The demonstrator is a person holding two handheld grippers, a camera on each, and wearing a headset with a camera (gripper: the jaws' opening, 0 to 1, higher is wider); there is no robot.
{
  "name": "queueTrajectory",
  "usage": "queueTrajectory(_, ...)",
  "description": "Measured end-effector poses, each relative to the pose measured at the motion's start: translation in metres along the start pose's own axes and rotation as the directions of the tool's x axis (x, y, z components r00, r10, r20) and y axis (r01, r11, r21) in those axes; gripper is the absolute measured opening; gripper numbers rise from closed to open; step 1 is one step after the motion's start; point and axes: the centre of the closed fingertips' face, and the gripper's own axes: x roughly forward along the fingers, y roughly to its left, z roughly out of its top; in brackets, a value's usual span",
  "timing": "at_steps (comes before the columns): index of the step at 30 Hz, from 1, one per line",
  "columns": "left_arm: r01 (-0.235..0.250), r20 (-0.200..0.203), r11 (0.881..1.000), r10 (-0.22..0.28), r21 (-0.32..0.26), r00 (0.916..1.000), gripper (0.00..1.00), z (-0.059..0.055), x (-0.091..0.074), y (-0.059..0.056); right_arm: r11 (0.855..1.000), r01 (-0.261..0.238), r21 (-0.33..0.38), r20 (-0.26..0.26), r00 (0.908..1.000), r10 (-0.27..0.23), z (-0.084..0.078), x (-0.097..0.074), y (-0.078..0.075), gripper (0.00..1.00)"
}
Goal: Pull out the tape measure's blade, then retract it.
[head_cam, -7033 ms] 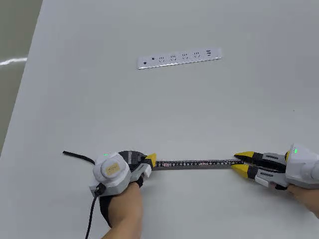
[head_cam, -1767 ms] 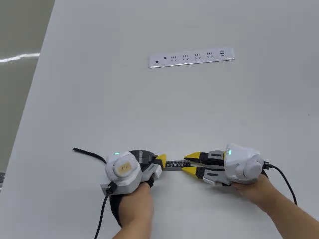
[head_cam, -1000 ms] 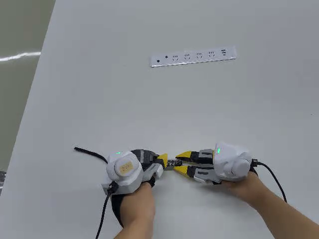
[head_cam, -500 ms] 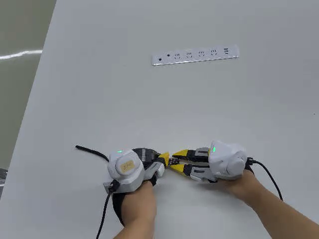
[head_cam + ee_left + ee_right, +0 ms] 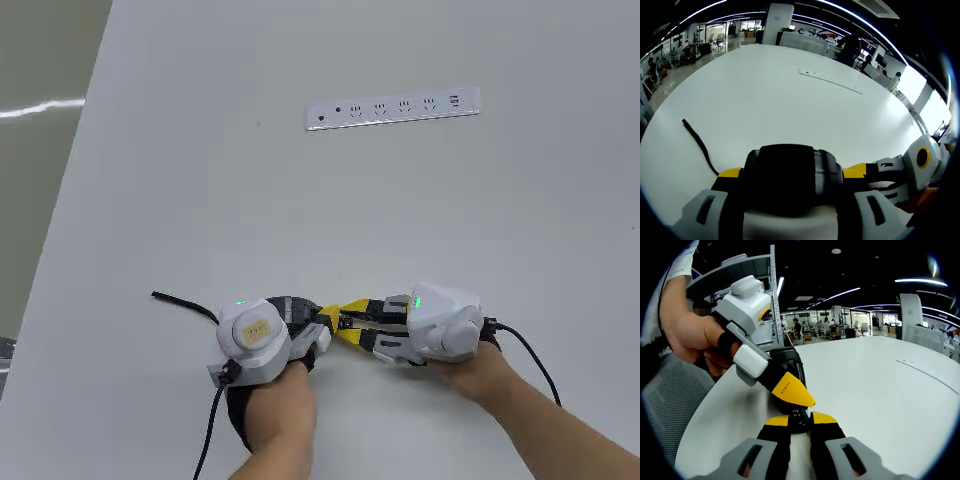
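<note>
The black tape measure case sits on the white table, and my left gripper is shut on it. In the left gripper view the case fills the gap between the yellow jaws of the left gripper. My right gripper is close against it from the right, shut on the blade's end. In the right gripper view a short stub of numbered blade lies between the jaws of the right gripper, just in front of the case. The case's black strap trails left.
A white power strip lies far back on the white table. The table's left edge drops to a grey floor. Cables run from both grippers toward the person's arms.
The right gripper has travelled left along the table with the blade's end, up to the left gripper. The exposed blade has shrunk from a long span to a short stub.
</note>
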Motion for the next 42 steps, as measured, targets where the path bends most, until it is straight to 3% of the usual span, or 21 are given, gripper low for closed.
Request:
queueTrajectory(17, 0.004, 0.005, 1.0, -0.004, -0.007, 1.0, 0.73, 0.001, 0.0, 0.001, 0.998, -0.036, -0.044, -0.014, 0.9993, 0.035, 0.002, 0.01, 0.003, 0.12)
queueTrajectory(30, 0.008, 0.007, 1.0, -0.008, -0.016, 0.9999, 0.73, 0.002, 0.0, 0.001, 0.998, -0.044, -0.04, -0.005, 0.999, 0.044, 0.004, 0.011, 0.002, 0.14)
queueTrajectory(33, 0.009, 0.005, 1.0, -0.009, -0.013, 0.9999, 0.73, 0.003, -0.001, 0.0, 0.998, -0.049, -0.038, -0.006, 0.9988, 0.049, 0.004, 0.011, 0.002, 0.15)
queueTrajectory(34, 0.009, -0.002, 1.0, -0.009, 0.007, 1.0, 0.73, 0.001, 0.0, 0.0, 0.997, -0.073, -0.033, -0.039, 0.9967, 0.071, -0.003, 0.012, 0.006, 0.15)
queueTrajectory(35, 0.007, 0.001, 1.0, -0.007, 0.008, 1.0, 0.73, 0.0, 0.0, 0.0, 0.996, -0.062, -0.061, -0.026, 0.9978, 0.061, 0.0, 0.012, 0.004, 0.16)
queueTrajectory(36, 0.009, 0.006, 1.0, -0.009, 0.004, 0.9999, 0.73, 0.0, 0.0, 0.001, 0.998, -0.061, -0.033, -0.024, 0.9979, 0.06, 0.001, 0.011, 0.004, 0.16)
queueTrajectory(42, 0.009, 0.003, 1.0, -0.009, 0.002, 1.0, 0.73, 0.001, 0.0, 0.001, 0.998, -0.062, -0.024, -0.022, 0.9979, 0.061, 0.001, 0.01, 0.004, 0.16)
